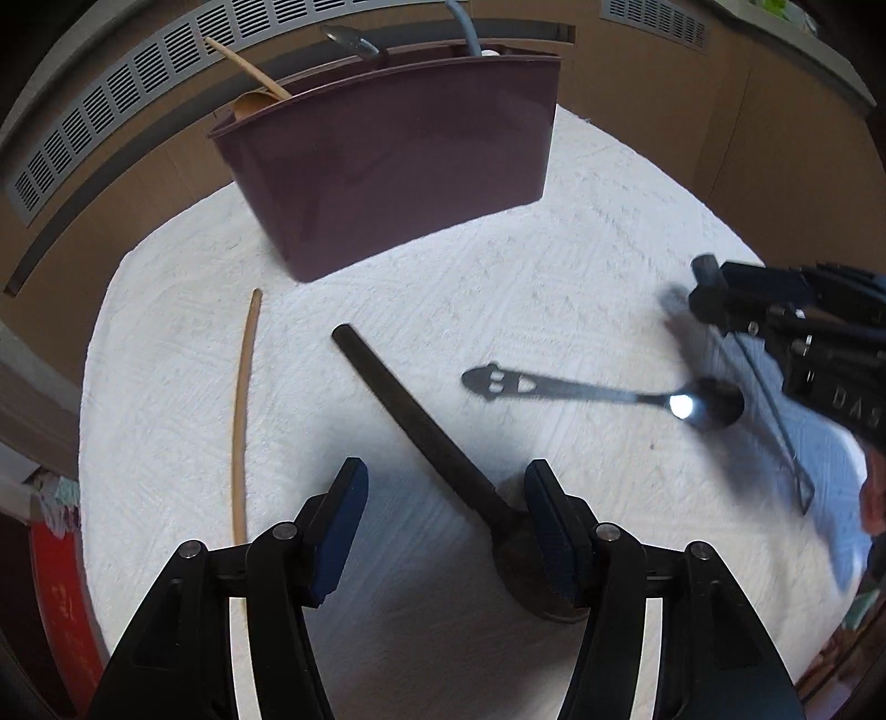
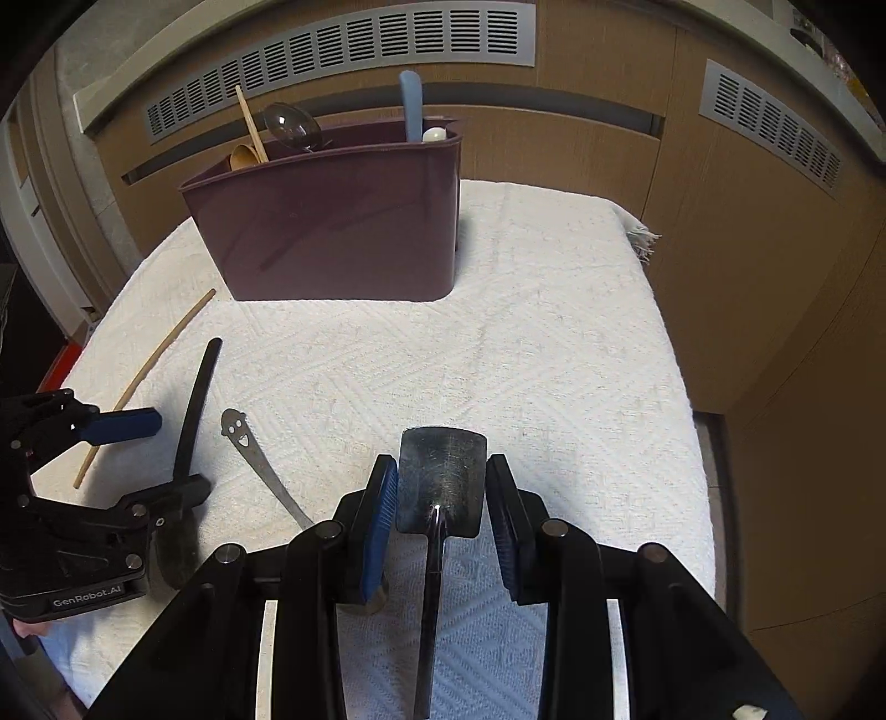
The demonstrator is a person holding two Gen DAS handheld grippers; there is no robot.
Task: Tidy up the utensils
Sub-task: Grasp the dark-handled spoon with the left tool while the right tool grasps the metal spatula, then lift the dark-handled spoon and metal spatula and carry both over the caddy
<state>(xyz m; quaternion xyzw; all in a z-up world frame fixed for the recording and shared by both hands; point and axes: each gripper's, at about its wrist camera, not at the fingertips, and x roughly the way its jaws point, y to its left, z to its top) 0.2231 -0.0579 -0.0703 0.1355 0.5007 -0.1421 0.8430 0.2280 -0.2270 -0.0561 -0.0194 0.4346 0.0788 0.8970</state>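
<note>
Right wrist view first: the right gripper (image 2: 442,512) has its blue-padded fingers (image 2: 379,531) standing either side of a small metal spatula (image 2: 442,479), the flat blade lying between the pads and its handle running back under the camera. The left pad is at the blade's edge, while a thin gap shows on the right side, so whether the blade is truly pinched cannot be told from here; in the left wrist view that gripper (image 1: 699,288) and the spatula are blurred. Left wrist view: the left gripper (image 1: 446,498) has its fingers (image 1: 343,515) wide apart and holds nothing, its right pad sitting at the neck of a dark spoon (image 1: 421,421) whose bowl lies partly hidden under that pad. Just left of it a thin wooden stick (image 1: 241,421) lies on the white cloth (image 1: 498,310), and to the right a metal spoon with a smiling face cut in its handle (image 1: 598,392) lies flat, apart from the dark one. Farther off, a maroon utensil holder (image 2: 332,227) stands upright on the cloth near its far edge, with a wooden spoon (image 2: 247,144), a clear spoon (image 2: 290,126) and a pale blue handle (image 2: 411,108) standing in it. Behind it runs brown panelling with grey vent grilles (image 2: 343,44).
</note>
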